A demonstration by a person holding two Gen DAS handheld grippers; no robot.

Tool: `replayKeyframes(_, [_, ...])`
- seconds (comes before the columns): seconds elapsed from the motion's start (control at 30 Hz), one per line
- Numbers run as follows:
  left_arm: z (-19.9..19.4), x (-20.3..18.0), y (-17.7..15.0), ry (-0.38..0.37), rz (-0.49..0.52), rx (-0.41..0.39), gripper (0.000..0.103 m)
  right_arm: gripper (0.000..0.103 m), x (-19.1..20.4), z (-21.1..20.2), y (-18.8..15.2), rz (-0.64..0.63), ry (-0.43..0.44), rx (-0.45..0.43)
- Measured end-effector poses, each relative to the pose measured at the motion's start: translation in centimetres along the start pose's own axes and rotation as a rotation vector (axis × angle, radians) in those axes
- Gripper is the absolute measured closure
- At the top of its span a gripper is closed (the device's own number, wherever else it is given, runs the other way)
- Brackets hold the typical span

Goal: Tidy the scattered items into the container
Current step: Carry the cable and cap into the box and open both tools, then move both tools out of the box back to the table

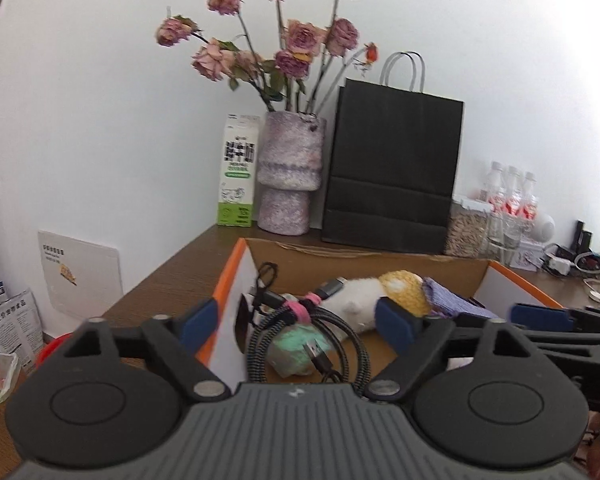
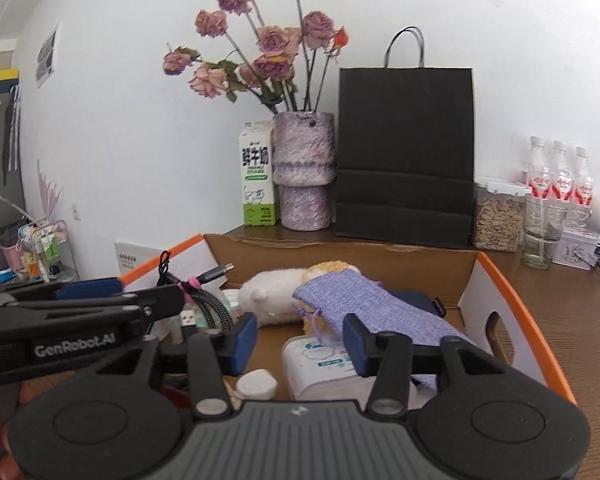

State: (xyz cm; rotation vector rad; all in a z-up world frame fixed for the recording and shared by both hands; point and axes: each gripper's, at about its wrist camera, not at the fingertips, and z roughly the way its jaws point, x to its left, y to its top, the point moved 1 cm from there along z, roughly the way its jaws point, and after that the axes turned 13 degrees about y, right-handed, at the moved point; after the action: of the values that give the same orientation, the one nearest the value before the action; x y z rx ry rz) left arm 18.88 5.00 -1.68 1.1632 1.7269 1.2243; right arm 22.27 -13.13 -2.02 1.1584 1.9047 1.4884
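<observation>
Left wrist view: left gripper (image 1: 296, 320) spread wide, empty, hovering above the box (image 1: 226, 280), directly over the coiled cable (image 1: 320, 336) lying inside. Right wrist view: right gripper (image 2: 300, 338) likewise spread, empty, above the tissue pack (image 2: 324, 372), purple cloth (image 2: 360, 300) just ahead, plush (image 2: 276, 292) beyond. Everything visible already in the box; nothing loose seen on the desk (image 2: 572, 300) nearby. Probably near done, both held high to clear the walls.

table (image 2: 580, 308) wood | on it: box (image 2: 512, 300), vase (image 2: 304, 168), bag (image 2: 405, 152), carton (image 2: 257, 172)
</observation>
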Motion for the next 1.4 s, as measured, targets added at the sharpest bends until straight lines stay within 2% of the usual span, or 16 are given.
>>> replayKeyframes(0.07, [-0.2,0.9,0.2,0.003,-0.049,-0.023,0.000,0.008,-0.8,-0.7,0.1,0.037,-0.014,-0.035])
replayKeyframes(0.1, [-0.2,1.1,0.3,-0.007,-0.062,-0.025,0.000,0.000,-1.1,-1.0,0.1,0.051,0.001,-0.047])
replayKeyframes(0.83, [-0.8,1.1,-0.8,0.006,-0.016,-0.035,0.000,0.000,-1.0,-1.9,-0.6,0.016,-0.003,-0.064])
replayKeyframes(1.13, [-2.2,2.1,-1.6,0.021,-0.027,-0.052,0.000,0.000,-0.9,-5.1,-1.8,-0.019,-0.020,-0.083])
replayKeyframes(1.4, [-3.9,3.3,-2.3,0.006,0.007,0.028,0.000,0.000,-1.4,-9.0,-3.2,-0.037,-0.042,-0.016])
